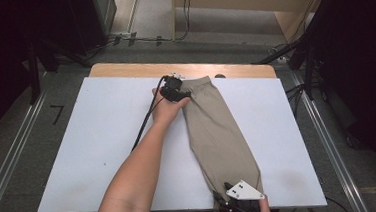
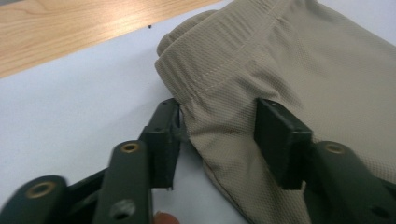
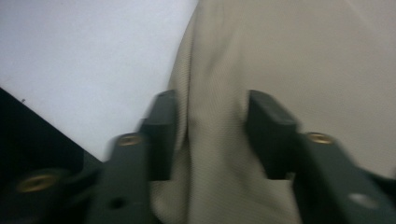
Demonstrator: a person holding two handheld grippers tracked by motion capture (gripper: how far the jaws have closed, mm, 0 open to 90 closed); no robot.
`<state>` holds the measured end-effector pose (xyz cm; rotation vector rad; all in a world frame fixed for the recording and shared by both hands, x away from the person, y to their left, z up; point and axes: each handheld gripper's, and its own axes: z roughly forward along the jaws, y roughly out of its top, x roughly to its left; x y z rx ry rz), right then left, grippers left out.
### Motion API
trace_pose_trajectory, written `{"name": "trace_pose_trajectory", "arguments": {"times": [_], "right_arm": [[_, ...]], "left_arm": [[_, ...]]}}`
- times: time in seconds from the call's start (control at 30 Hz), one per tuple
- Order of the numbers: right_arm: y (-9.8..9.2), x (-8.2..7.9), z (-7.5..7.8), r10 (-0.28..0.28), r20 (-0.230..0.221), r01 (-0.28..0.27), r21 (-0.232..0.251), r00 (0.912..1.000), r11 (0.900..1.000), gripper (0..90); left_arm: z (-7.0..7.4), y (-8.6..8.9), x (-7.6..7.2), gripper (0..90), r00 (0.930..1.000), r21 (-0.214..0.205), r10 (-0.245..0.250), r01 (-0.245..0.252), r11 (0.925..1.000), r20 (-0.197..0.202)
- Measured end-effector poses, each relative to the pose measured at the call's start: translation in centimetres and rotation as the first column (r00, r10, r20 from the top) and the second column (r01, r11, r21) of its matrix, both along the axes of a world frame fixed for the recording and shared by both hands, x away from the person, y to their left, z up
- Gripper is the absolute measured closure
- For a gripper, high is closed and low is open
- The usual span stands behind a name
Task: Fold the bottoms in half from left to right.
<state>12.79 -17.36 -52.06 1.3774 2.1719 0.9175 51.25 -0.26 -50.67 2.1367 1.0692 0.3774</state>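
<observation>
Trousers (image 1: 217,134) look soft and limp; left gripper (image 2: 219,140) straddles the waistband edge near the table's (image 1: 103,142) far edge, right gripper (image 3: 210,135) the hem, both spread, best pinched at those seams

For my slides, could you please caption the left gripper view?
Left gripper straddles the edge of folded beige trousers just below the waistband, on a white table.

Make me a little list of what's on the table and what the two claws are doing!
Cloth: tan folded trousers, lying lengthwise on the white board
Far end: stitched waistband
Left claw: at the waistband edge, jaws apart, one on each side of the cloth edge
Right claw: at the near end, jaws apart with a fold of cloth between them
Grip: cannot tell whether the pads press yet
Under the board: wooden table
</observation>
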Motion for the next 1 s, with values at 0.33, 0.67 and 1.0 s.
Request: {"name": "trace_pose_trajectory", "arguments": {"times": [0.33, 0.67, 1.0], "right_arm": [[-1.0, 0.7, 0.1, 0.014, -0.01, -0.014, 0.014, 0.9999, 0.9998, 87.0], [0.4, 0.2, 1.8, 0.072, 0.052, -0.076, 0.083, 0.996, 0.9936, 87.6], [6.5, 0.9, 2.8, 0.176, 0.073, -0.183, 0.092, 0.9816, 0.9789, 87.6]], "left_arm": [[0.3, 0.1, 0.1, 86.6, 0.999, -0.036, 0.029, -0.03, 0.9989, -0.034], [3.1, 2.2, 0.9, 87.8, 0.9982, -0.112, 0.054, -0.057, 0.9921, -0.025], [5.6, 5.5, 1.8, 87.8, 0.9975, -0.086, 0.051, -0.055, 0.9948, -0.049]]}}
